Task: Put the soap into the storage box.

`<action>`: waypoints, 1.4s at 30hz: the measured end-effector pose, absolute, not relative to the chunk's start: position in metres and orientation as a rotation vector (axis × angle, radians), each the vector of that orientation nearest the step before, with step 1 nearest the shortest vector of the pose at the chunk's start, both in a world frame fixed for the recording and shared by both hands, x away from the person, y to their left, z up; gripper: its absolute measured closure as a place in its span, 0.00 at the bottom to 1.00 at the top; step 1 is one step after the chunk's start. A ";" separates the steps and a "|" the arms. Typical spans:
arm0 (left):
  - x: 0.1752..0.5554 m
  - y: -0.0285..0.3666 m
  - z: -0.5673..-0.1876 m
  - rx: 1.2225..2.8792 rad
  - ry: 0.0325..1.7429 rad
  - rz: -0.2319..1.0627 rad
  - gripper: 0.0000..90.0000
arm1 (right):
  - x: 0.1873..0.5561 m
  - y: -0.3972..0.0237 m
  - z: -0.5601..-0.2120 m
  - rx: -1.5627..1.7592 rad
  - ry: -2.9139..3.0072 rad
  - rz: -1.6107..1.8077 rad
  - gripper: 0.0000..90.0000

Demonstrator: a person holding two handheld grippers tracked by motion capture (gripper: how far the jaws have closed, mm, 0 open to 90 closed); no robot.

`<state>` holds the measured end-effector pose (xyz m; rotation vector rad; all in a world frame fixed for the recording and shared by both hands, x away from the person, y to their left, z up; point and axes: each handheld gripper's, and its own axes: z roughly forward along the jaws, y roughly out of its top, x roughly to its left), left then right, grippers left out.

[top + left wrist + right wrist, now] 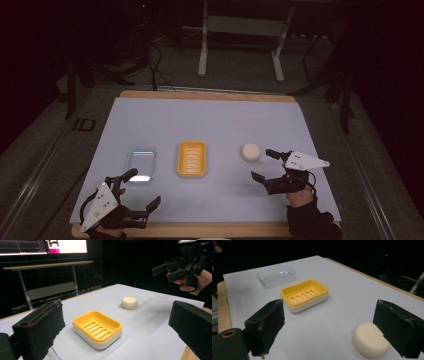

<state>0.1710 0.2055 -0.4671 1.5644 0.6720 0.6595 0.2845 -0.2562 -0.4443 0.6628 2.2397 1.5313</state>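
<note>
1. Right hand-held gripper (265,165) is wide open, empty, lower right of the high view, w/ the soap (250,152) just beyond it, right of centre on the table (210,120).
2. Left hand-held gripper (134,190) also wide, empty, lower left.
3. I judge nothing's done yet: soap ungrasped, yellow soap dish (192,158) at centre empty, clear lid (141,163) lying left of it.
4. Left, I reckon: grab soap, drop in dish, maybe lid on.

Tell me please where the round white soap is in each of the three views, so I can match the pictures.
High view: the soap lies right of centre on the white sheet, just beyond the right claw.
Left gripper view: upper middle, behind the soap dish.
Right gripper view: bottom right, beside the right jaw.
Shared landmark: the yellow soap dish.
</note>
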 end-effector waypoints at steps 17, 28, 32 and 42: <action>0.172 0.206 -0.467 1.573 0.667 0.667 0.00 | 0.299 -0.250 -0.440 0.561 2.536 1.417 0.11; 0.173 0.206 -0.469 1.582 0.672 0.665 0.00 | 0.314 -0.244 -0.445 0.446 2.776 1.205 0.11; 0.173 0.206 -0.469 1.588 0.674 0.665 0.00 | 0.319 -0.244 -0.445 0.430 2.832 1.105 0.11; 0.173 0.206 -0.469 1.594 0.676 0.662 0.00 | 0.327 -0.242 -0.443 0.392 2.959 0.783 0.11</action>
